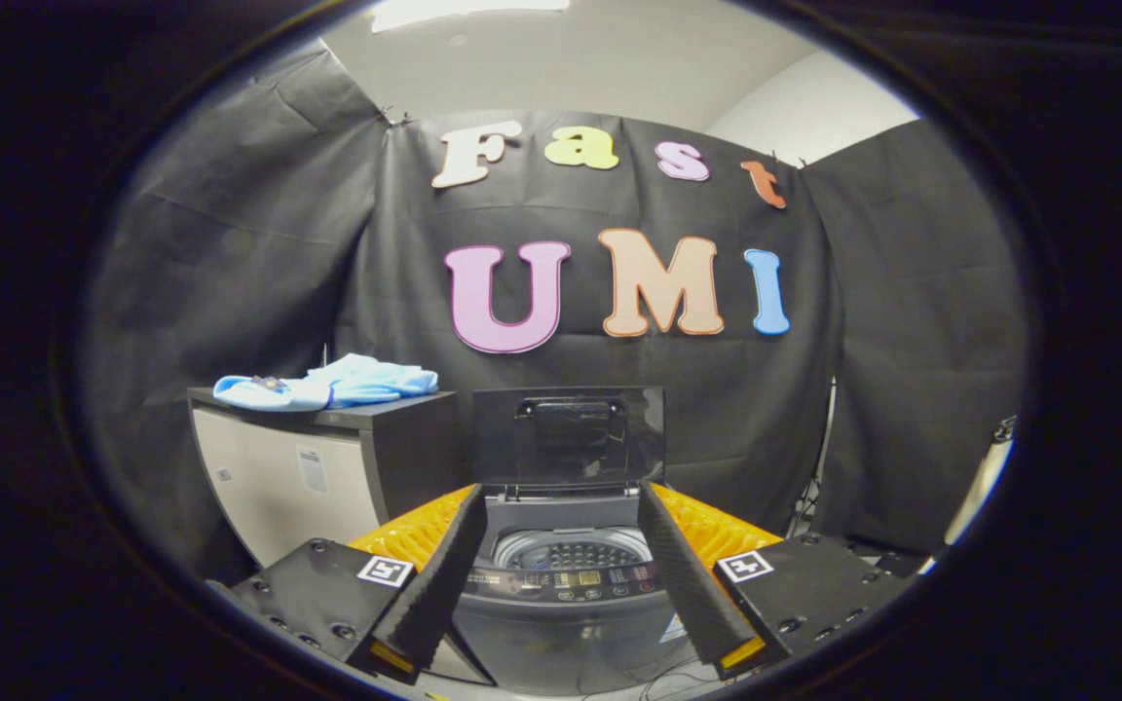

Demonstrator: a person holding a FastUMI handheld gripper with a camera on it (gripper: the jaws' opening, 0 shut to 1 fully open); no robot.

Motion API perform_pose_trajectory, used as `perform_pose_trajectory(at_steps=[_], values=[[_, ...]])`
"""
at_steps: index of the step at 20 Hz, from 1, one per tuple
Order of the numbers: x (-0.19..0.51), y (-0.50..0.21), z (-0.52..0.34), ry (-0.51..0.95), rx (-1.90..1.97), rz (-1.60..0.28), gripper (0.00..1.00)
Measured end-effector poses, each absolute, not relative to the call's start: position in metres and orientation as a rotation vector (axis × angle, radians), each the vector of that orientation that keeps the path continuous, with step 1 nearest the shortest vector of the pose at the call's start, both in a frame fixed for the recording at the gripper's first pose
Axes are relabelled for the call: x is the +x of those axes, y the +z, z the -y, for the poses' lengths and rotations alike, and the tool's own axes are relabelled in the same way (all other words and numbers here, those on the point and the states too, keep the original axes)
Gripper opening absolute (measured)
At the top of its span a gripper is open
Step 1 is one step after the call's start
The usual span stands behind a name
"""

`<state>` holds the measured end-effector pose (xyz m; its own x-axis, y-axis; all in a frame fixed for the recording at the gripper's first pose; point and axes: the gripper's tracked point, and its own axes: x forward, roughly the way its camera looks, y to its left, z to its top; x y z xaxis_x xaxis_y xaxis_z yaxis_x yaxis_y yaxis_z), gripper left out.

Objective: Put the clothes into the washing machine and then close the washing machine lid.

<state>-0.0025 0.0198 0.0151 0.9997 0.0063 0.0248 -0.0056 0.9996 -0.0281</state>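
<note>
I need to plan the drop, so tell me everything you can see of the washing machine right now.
The washing machine is a dark grey top-loader standing beside a cabinet that carries light blue clothes. Its dark lid, which has a handle, stands raised upright at the back. The perforated metal drum lies open and looks empty. A control panel with small lights runs along the front edge. The hand-held gripper is open, its fingers framing the machine without touching it.
</note>
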Motion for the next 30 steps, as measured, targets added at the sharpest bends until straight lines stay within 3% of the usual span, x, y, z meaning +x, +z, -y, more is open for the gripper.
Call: perform_pose_trajectory(at_steps=[13, 21, 30], values=[[0.019, 0.039, -0.058, 0.040, -0.016, 0.025, 0.97], [0.061, 0.098, -0.154, 0.206, 0.022, -0.018, 0.98], [0.132, 0.155, -0.256, 0.296, -0.006, -0.083, 0.98]])
